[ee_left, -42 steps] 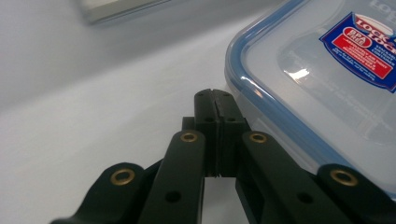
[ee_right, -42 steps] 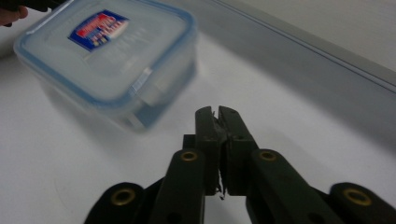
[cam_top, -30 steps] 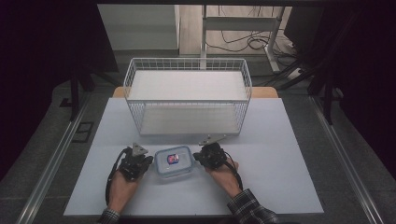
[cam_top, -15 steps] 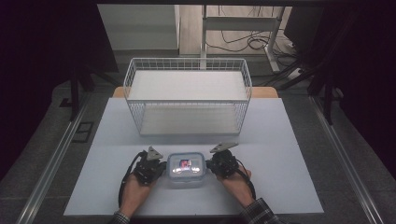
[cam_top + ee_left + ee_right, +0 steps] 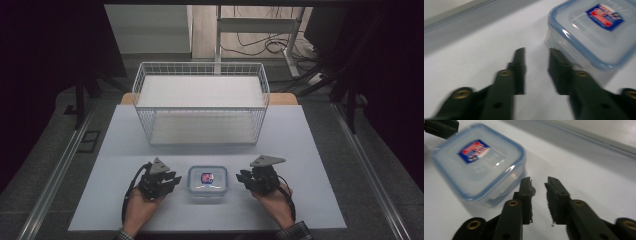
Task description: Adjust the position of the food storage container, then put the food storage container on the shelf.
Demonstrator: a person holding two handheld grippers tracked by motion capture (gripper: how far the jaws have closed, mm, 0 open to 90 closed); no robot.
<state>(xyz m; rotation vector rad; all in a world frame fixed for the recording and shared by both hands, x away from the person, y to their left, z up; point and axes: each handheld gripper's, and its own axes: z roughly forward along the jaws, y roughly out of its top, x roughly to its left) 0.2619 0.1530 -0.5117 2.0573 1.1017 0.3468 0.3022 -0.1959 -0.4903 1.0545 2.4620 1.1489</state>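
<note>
Container [image 5: 207, 180] with a blue-rimmed lid sits low at centre of the high view, on the worktop [image 5: 310, 145], in front of the wire basket [image 5: 200, 102]. I hold the left tongs [image 5: 170, 181] and right tongs [image 5: 243, 178] flanking it, each slightly parted and gripping nothing. I judge this the approach step. Next, I must close in on both sides evenly, then lift level toward the basket.
</note>
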